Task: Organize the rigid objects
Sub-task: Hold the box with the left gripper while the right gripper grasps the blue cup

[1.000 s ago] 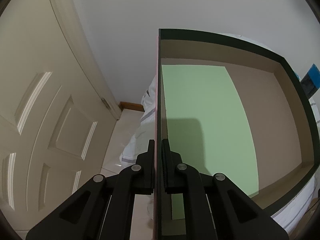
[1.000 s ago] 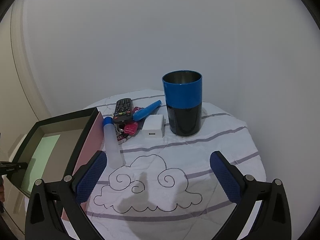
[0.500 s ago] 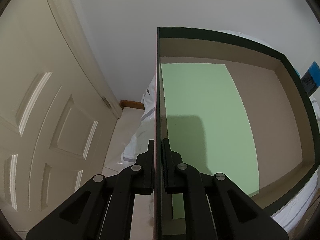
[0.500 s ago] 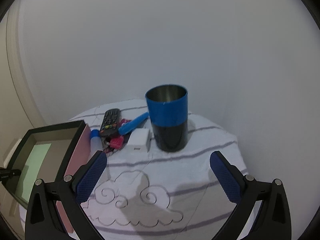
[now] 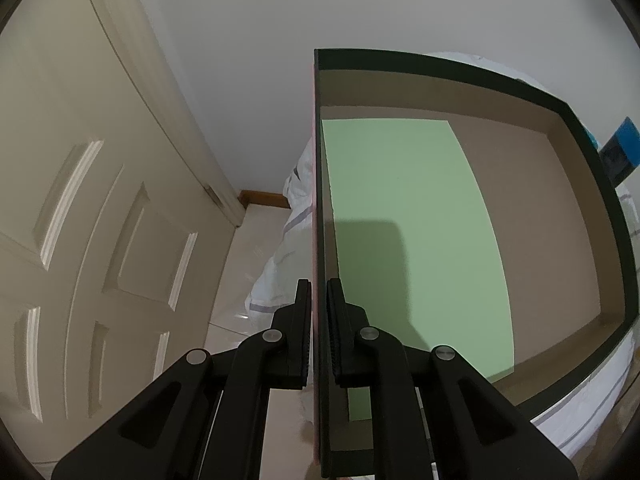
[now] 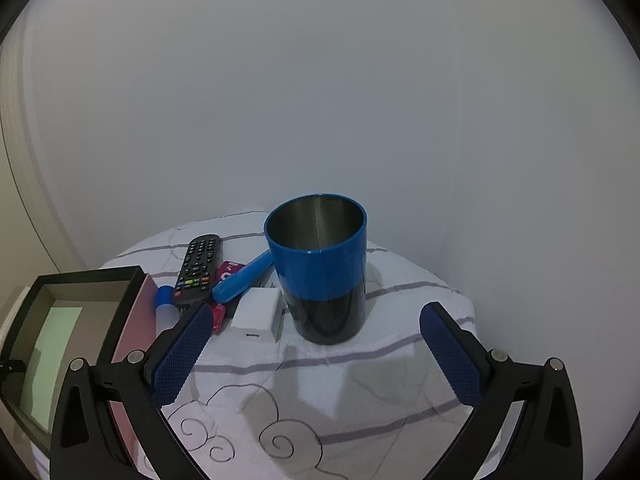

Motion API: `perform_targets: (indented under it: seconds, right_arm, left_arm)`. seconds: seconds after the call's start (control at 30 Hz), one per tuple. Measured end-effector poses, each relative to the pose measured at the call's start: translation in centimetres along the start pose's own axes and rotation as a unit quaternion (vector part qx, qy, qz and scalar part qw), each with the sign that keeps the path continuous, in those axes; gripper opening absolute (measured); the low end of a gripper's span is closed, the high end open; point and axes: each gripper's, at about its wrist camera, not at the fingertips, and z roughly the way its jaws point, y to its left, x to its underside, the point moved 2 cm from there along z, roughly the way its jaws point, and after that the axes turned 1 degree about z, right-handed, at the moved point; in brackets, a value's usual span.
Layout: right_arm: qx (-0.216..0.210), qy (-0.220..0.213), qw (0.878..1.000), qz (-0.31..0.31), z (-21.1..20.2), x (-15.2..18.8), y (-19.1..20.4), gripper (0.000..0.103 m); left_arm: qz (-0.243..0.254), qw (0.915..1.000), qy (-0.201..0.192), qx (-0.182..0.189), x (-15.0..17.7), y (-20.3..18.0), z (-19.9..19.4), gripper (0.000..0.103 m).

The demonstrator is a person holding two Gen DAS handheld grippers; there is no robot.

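Observation:
My left gripper (image 5: 319, 282) clamps the left wall of a dark-rimmed cardboard box (image 5: 440, 64); its jaws are opening, with the wall between them. A green sheet (image 5: 400, 220) lies on the box floor. My right gripper (image 6: 316, 308) stands wide open over the white cloth, just short of a blue-and-black steel cup (image 6: 320, 276), with nothing between its pads. Left of the cup lie a white charger cube (image 6: 258, 316), a blue pen (image 6: 244, 278), a black remote (image 6: 198, 266), a pink item (image 6: 230, 270) and a blue-capped bottle (image 6: 164, 304). The box (image 6: 80, 280) sits at the table's left edge.
A round table under a white striped cloth (image 6: 360, 400) stands in a corner of white walls. A cream panelled door (image 5: 100, 200) and tiled floor (image 5: 248, 248) lie to the left of the box. The cup's edge (image 5: 620, 148) shows beyond the box's far wall.
The right gripper has moved in toward the cup and risen, so the cup looks larger and its inside shows. The left gripper and box have stayed in place.

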Motion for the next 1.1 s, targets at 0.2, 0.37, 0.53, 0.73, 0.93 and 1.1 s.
perform_targets:
  seconds: [0.2,0.37,0.53,0.73,0.93,1.1]
  right_arm:
    - [-0.002,0.002,1.0,0.002,1.4,-1.1,-0.1,0.103]
    - [0.004,0.011,1.0,-0.005,2.7,-1.7,0.0,0.103]
    - [0.009,0.016,1.0,-0.006,4.0,-2.3,-0.3,0.103]
    - [0.007,0.036,0.999,-0.003,5.9,-2.0,-0.7,0.103]
    - [-0.003,0.045,0.999,-0.014,7.0,-1.6,-0.2,0.092]
    - [-0.013,0.057,0.998,-0.016,7.4,-1.5,-0.6,0.071]
  left_arm:
    - [0.008,0.9999,-0.006,0.0,0.3,-0.3,-0.1,0.006]
    - [0.01,0.9999,-0.009,0.0,0.5,-0.3,0.0,0.006]
    - [0.008,0.9999,-0.007,-0.001,0.5,-0.3,0.2,0.006]
    - [0.007,0.9999,-0.007,0.0,0.4,-0.2,0.4,0.006]
    - [0.005,1.0,-0.007,0.0,0.4,-0.3,0.6,0.006]
    - [0.003,1.0,-0.007,0.001,0.4,-0.2,0.5,0.006]
